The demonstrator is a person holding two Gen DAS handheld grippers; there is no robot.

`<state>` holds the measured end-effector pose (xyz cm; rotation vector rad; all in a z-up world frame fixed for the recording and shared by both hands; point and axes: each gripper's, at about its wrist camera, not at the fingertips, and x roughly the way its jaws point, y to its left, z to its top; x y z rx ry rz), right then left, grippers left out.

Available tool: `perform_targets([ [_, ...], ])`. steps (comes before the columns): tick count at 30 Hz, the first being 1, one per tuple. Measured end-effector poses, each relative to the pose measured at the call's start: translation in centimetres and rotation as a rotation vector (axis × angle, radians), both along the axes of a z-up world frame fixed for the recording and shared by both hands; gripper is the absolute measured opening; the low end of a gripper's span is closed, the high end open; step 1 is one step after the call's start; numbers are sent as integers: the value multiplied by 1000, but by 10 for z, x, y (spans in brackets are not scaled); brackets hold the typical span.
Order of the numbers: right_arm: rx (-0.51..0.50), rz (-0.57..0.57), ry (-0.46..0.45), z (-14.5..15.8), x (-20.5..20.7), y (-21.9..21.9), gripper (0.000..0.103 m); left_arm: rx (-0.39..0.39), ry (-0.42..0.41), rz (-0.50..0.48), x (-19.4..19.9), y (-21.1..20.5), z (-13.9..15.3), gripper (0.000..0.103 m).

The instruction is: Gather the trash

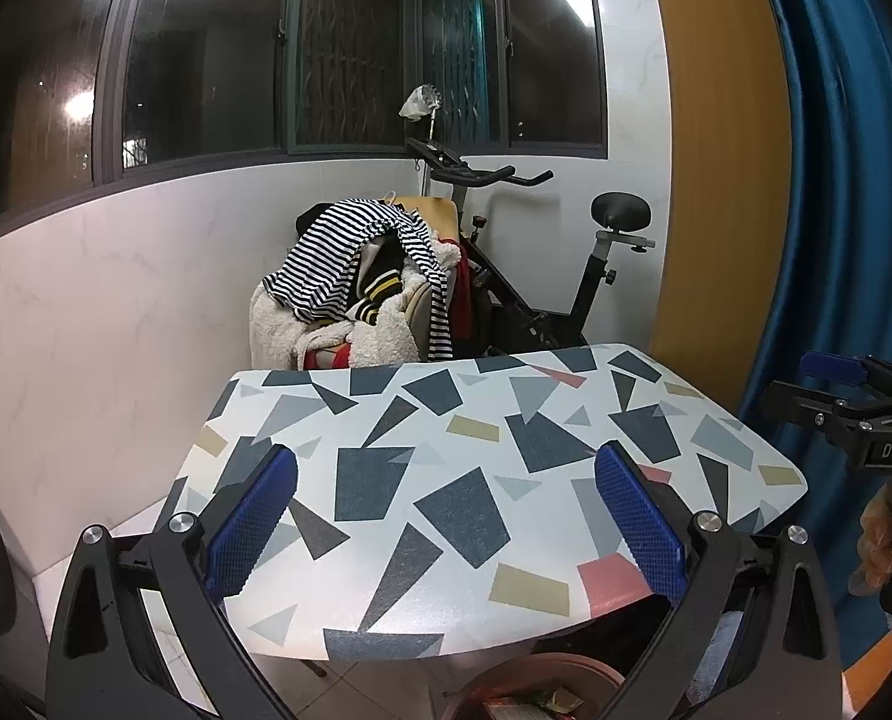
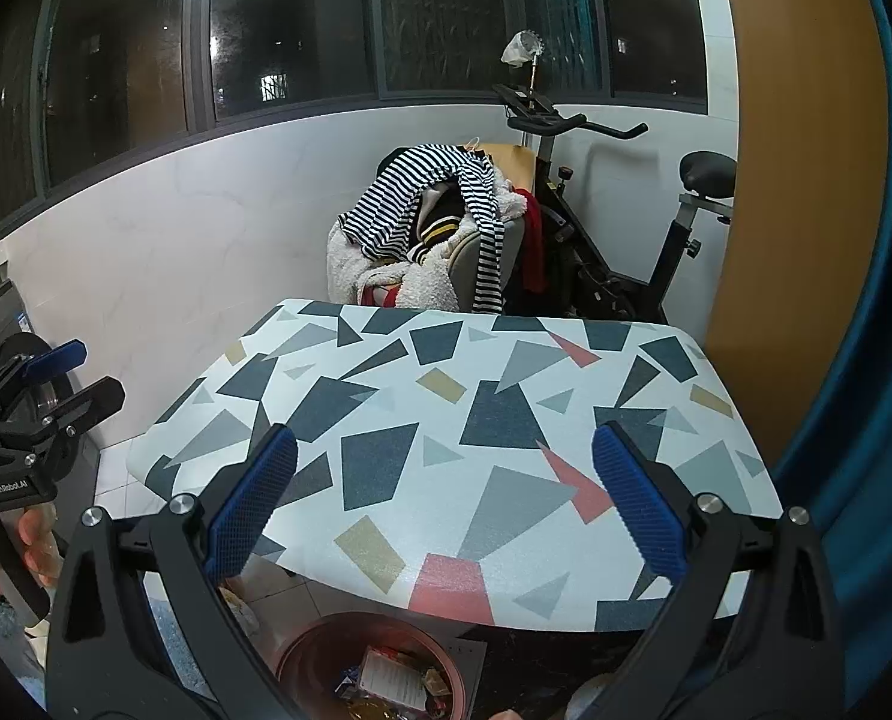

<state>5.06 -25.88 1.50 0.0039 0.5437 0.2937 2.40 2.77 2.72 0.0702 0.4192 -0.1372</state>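
Nearest in the right wrist view, below and between the spread jaws of the right gripper [image 2: 444, 501], a round reddish-brown plastic waste bin [image 2: 302, 651] stands on the tiled floor, just under the near edge of the table; inside it lie crumpled wrappers and a white printed packet [image 2: 395, 679]. The blue ribbed pads [image 2: 252, 504] of this gripper stand wide apart with nothing between them. The left gripper [image 1: 446, 516] is likewise held with its jaws spread and empty, its own blue textured pads [image 1: 640, 522] framing the tabletop, and the same bin [image 1: 541, 669] shows as a rim low between them. Beyond both sets of jaws stretches the white table with a pattern of grey, navy, pink and mustard geometric shapes [image 2: 386, 354], its surface carrying nothing that can be made out. To the left of the right jaws the other black gripper appears at the frame edge, held by a hand [image 2: 38, 534]; to the right of the left jaws the right gripper likewise shows at the edge. Past the far edge of the table a chair heaped with clothes, topped by a black-and-white striped shirt [image 2: 422, 192], sits against the white wall, with a black exercise bike [image 2: 619, 240] just beside it. Farthest ahead are dark windows [image 1: 206, 48], and well to the right hangs a blue curtain [image 1: 847, 180].
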Motion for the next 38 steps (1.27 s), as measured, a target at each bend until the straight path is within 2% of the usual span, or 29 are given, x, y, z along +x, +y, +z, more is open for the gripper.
perform_targets([
  [38,-1,1,2,0,0,2,97,21,5,20,0,6,-2,97],
])
